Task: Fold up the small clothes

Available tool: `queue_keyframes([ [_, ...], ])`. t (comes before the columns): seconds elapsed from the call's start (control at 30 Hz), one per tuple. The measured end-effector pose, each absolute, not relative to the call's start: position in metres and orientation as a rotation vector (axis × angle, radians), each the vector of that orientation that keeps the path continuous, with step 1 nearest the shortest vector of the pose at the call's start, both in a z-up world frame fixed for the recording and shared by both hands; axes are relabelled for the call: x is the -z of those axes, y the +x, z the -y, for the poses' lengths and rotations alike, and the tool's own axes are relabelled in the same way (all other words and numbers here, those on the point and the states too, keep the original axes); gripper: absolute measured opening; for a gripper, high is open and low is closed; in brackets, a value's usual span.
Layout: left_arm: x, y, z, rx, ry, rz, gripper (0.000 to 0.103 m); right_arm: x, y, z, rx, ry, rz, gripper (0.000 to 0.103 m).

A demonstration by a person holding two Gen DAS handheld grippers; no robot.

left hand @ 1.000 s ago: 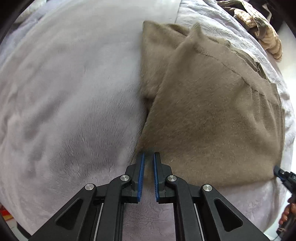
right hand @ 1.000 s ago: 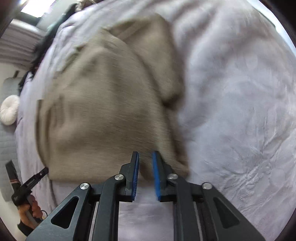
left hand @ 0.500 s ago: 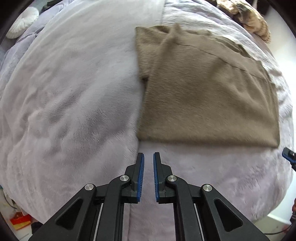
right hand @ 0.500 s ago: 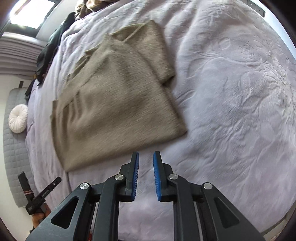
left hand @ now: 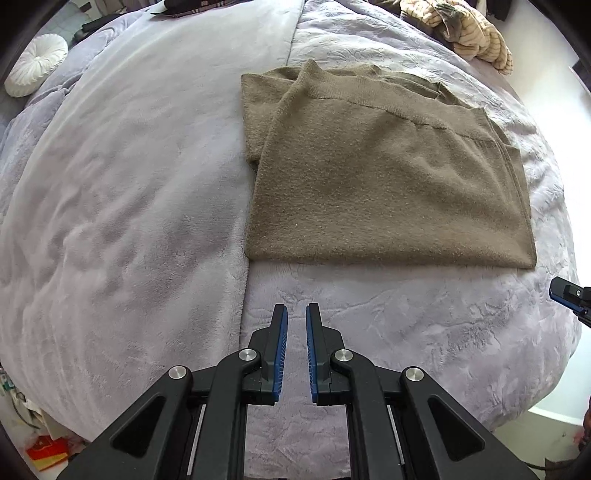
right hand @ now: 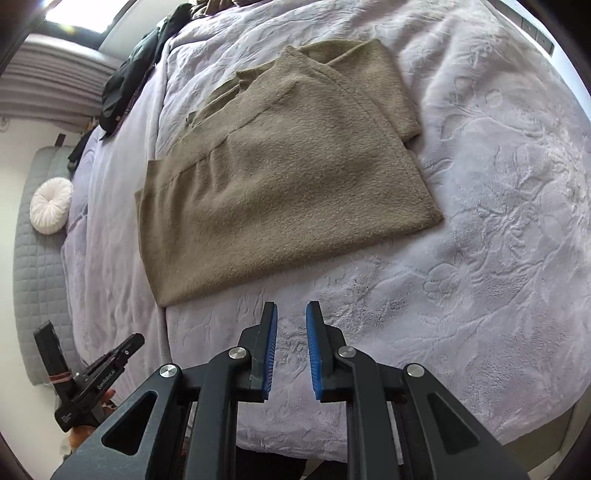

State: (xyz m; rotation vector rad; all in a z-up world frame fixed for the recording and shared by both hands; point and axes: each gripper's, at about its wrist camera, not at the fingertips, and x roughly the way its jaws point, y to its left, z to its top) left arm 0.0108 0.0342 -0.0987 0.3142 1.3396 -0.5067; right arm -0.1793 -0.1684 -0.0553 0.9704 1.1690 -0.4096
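Note:
A taupe knit sweater (left hand: 384, 177) lies folded flat on the lilac bedspread (left hand: 406, 332); it also shows in the right wrist view (right hand: 280, 184). My left gripper (left hand: 294, 314) is slightly open and empty, above the bedspread short of the sweater's near edge. My right gripper (right hand: 291, 312) is slightly open and empty, also short of the near edge. The right gripper's tip shows at the right edge of the left wrist view (left hand: 569, 295). The left gripper shows at lower left of the right wrist view (right hand: 96, 373).
A round white cushion (left hand: 37, 70) lies at the bed's far left, also in the right wrist view (right hand: 51, 210). A striped beige garment pile (left hand: 469, 33) sits at the far right. Dark clothes (right hand: 129, 77) lie at the bed's far edge. A paler blanket (left hand: 129, 184) covers the left half.
Both grippers have drawn back from the sweater's near edge, where they were a second ago. The sweater now lies flat and still, farther from both.

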Motion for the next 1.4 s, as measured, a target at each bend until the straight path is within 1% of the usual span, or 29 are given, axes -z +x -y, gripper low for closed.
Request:
queue_keyframes([
  [0.17, 0.100, 0.016, -0.042, 0.503, 0.290, -1.346, 0.011, 0.052, -0.172, 0.160, 0.402, 0.948, -1.182, 0.018],
  [0.2, 0.100, 0.016, -0.043, 0.501, 0.290, -1.347, 0.015, 0.052, -0.171, 0.159, 0.399, 0.947, -1.185, 0.018],
  [0.23, 0.100, 0.016, -0.045, 0.496, 0.289, -1.349, 0.059, 0.052, -0.170, 0.158, 0.396, 0.945, -1.187, 0.018],
  [0.27, 0.100, 0.017, -0.046, 0.485, 0.290, -1.350, 0.101, 0.052, -0.168, 0.156, 0.394, 0.943, -1.191, 0.018],
  [0.4, 0.096, 0.014, -0.048, 0.481, 0.292, -1.314, 0.101, 0.053, -0.165, 0.153, 0.388, 0.945, -1.196, 0.018],
  [0.43, 0.097, 0.014, -0.048, 0.479, 0.298, -1.312, 0.101, 0.054, -0.164, 0.153, 0.387, 0.944, -1.198, 0.019],
  [0.47, 0.098, 0.014, -0.047, 0.476, 0.303, -1.313, 0.101, 0.054, -0.163, 0.152, 0.387, 0.941, -1.200, 0.022],
  [0.5, 0.099, 0.014, -0.047, 0.470, 0.306, -1.313, 0.101, 0.053, -0.161, 0.152, 0.391, 0.926, -1.201, 0.044],
  [0.53, 0.100, 0.014, -0.047, 0.463, 0.306, -1.316, 0.101, 0.050, -0.158, 0.151, 0.395, 0.899, -1.193, 0.085],
  [0.57, 0.100, 0.014, -0.047, 0.459, 0.304, -1.320, 0.101, 0.045, -0.157, 0.149, 0.399, 0.872, -1.169, 0.098],
  [0.6, 0.101, 0.014, -0.047, 0.458, 0.301, -1.324, 0.101, 0.041, -0.155, 0.148, 0.396, 0.850, -1.145, 0.103],
  [0.7, 0.102, 0.014, -0.047, 0.457, 0.297, -1.332, 0.101, 0.035, -0.147, 0.145, 0.377, 0.815, -1.150, 0.103],
  [0.8, 0.102, 0.014, -0.046, 0.465, 0.298, -1.339, 0.101, 0.037, -0.142, 0.145, 0.353, 0.841, -1.171, 0.103],
  [0.97, 0.102, 0.015, -0.044, 0.471, 0.279, -1.358, 0.101, 0.047, -0.143, 0.145, 0.349, 0.912, -1.190, 0.103],
  [1.4, 0.108, 0.008, -0.039, 0.485, 0.270, -1.411, 0.101, 0.070, -0.152, 0.141, 0.345, 0.975, -1.253, 0.103],
])
